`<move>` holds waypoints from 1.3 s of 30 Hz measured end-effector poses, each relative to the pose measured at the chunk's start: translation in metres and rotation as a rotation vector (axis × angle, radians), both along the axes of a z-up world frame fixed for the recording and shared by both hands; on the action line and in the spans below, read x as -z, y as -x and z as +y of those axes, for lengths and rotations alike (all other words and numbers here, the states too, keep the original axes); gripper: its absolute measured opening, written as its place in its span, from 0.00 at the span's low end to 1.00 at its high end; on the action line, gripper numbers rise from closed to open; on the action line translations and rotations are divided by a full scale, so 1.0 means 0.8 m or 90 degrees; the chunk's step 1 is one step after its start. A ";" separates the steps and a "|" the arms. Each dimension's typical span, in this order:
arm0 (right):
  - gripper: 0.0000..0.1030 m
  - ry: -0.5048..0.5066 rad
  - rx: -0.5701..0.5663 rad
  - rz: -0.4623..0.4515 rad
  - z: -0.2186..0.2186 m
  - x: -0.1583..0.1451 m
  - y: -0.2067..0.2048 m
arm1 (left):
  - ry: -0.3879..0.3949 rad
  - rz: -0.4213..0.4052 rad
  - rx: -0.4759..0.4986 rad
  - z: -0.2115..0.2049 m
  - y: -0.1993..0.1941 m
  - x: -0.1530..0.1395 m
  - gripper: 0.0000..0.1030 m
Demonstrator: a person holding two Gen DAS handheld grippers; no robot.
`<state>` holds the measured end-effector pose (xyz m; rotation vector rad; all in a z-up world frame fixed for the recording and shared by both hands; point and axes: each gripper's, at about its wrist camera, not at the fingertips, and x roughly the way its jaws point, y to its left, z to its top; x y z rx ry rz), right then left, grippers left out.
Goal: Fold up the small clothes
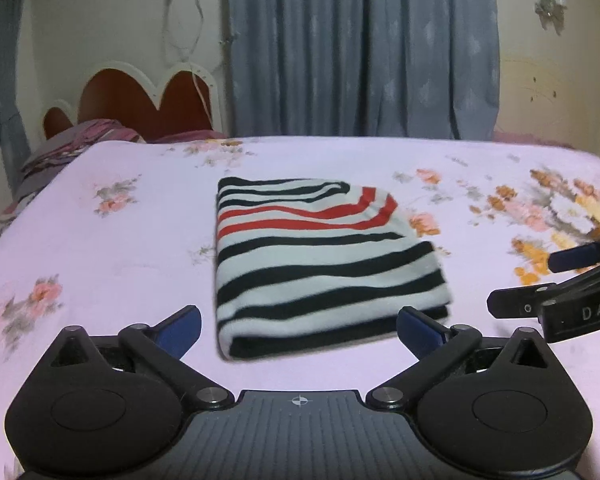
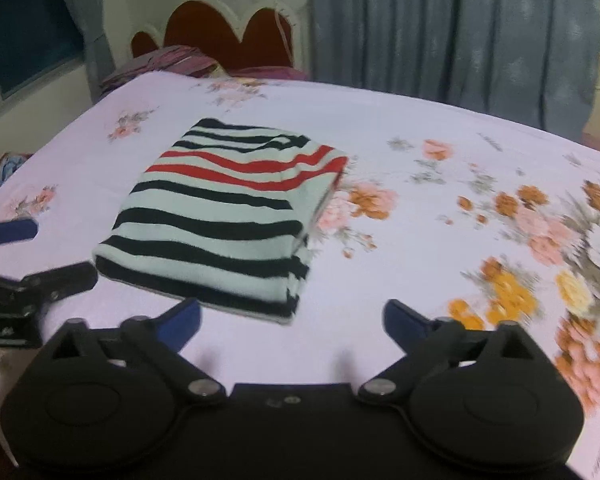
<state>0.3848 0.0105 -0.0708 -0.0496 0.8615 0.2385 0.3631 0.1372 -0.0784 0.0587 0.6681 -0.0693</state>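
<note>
A folded black, white and red striped knit garment (image 1: 324, 260) is flanked by the spread, empty left gripper (image 1: 298, 328) and right gripper (image 2: 292, 320) on the pale pink floral bedsheet (image 1: 112, 280), with grey-blue curtains (image 1: 360, 48) hung beyond.

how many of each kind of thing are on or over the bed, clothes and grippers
Folded striped garment: 1
Hand-held grippers: 2, the left hand-held gripper and the right hand-held gripper, both open and empty
Total: 3, all on or above the floral bedsheet

Folded garment (image 1: 324, 264) on bed (image 1: 100, 248)
</note>
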 end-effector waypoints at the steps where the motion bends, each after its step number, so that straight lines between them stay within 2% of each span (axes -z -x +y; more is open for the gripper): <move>1: 0.99 0.001 0.008 -0.004 -0.003 -0.005 0.007 | -0.002 -0.001 -0.003 -0.003 0.010 -0.005 0.99; 4: 0.99 0.005 0.022 -0.011 -0.009 -0.020 0.037 | -0.018 0.004 -0.011 -0.010 0.044 -0.020 0.99; 8: 0.99 0.001 0.032 -0.045 -0.017 -0.037 0.087 | 0.009 -0.020 -0.019 -0.008 0.096 -0.043 0.99; 13: 0.99 -0.011 0.042 -0.071 -0.029 -0.058 0.143 | 0.021 -0.037 -0.029 -0.007 0.153 -0.066 0.99; 19: 0.99 -0.016 0.048 -0.128 -0.036 -0.097 0.202 | 0.032 -0.056 -0.042 -0.006 0.208 -0.091 0.99; 27: 0.99 -0.037 0.050 -0.160 -0.035 -0.118 0.239 | 0.047 -0.081 -0.036 -0.009 0.238 -0.112 0.99; 39: 0.99 -0.025 0.066 -0.171 -0.027 -0.121 0.253 | 0.058 -0.100 -0.029 -0.008 0.251 -0.121 0.99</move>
